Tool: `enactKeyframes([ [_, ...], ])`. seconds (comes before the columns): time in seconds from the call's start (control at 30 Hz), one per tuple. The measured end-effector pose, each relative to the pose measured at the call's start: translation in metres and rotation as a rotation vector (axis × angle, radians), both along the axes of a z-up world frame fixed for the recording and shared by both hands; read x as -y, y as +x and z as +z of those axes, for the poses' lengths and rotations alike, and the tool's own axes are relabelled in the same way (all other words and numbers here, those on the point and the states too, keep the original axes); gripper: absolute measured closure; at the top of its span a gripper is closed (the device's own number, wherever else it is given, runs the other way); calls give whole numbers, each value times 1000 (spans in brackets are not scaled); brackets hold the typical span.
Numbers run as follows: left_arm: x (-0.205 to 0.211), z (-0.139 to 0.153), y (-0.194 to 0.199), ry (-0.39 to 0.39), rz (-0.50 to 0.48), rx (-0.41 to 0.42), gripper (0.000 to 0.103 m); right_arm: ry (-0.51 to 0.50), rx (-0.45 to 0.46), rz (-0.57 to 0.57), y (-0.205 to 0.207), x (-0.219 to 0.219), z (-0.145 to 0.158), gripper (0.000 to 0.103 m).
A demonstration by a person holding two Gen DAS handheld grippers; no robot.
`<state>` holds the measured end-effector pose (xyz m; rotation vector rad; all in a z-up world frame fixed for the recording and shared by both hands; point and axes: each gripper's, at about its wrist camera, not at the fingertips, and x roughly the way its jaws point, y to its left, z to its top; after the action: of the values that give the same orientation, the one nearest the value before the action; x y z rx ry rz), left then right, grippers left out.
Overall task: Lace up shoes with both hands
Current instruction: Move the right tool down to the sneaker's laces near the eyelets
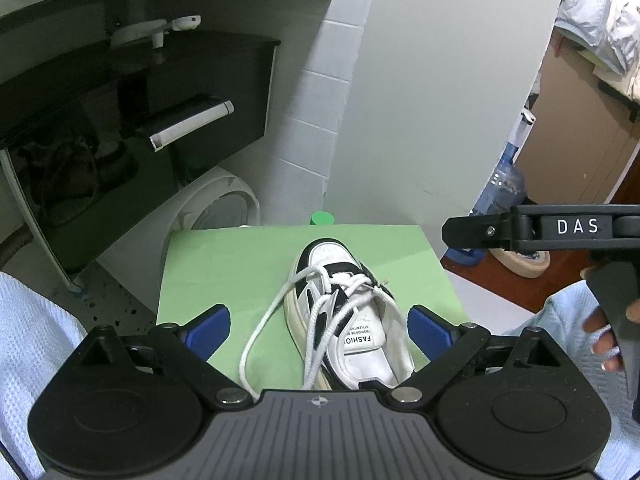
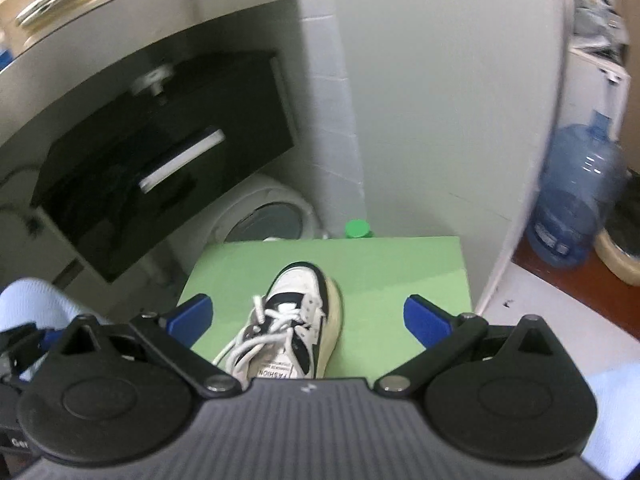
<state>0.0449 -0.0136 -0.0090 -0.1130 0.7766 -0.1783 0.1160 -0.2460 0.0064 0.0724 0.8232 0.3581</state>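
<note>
1. White and black shoe (image 1: 348, 312) on a green mat (image 1: 224, 264), straight ahead of the left gripper (image 1: 318, 330) and between its blue fingers (image 1: 208, 330), toe pointing away, tongue label toward the camera.
2. White laces (image 1: 260, 332) crossed through the eyelets over the tongue, loose below that: one long loop trailing off the shoe's side onto the mat toward the left finger, more strands hanging over the near edge of the shoe. No knot or bow visible.
3. Left gripper: fingers wide apart, holding nothing, touching neither shoe nor lace as far as can be seen.
4. Right gripper (image 2: 308, 320): fingers likewise spread wide, empty, hanging above the shoe (image 2: 296, 320) with the lace bundle (image 2: 272, 328) just ahead and slightly toward its left finger. Right-wrist view blurred, so fine lace detail hard to read.
5. Step in hand, as a judgement: laces threaded but slack and untied, both tools empty above them. Fits either a pause between pulls or a fresh reach for the ends.
6. Next move, as a judgement: needs a loose strand pinched in each tool, one per side, then drawn outward evenly; thin, floppy cord likely to slip from wide pads unless closed squarely on it.
</note>
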Motion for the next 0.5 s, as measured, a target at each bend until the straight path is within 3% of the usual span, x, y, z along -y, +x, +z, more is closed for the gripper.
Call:
enactKeyframes([
  [0.17,-3,1,0,-9,18,-2,7,-96,25,111,9,-7,-2,0],
  [0.3,-3,0,1,-8,20,-10,7,-165,-34,206,14,-14,-9,0],
  [0.4,-2,-2,2,-5,17,-20,7,-272,-29,310,13,-25,-12,0],
  [0.5,-2,-3,3,-3,14,-31,7,-463,17,415,11,-42,-14,0],
])
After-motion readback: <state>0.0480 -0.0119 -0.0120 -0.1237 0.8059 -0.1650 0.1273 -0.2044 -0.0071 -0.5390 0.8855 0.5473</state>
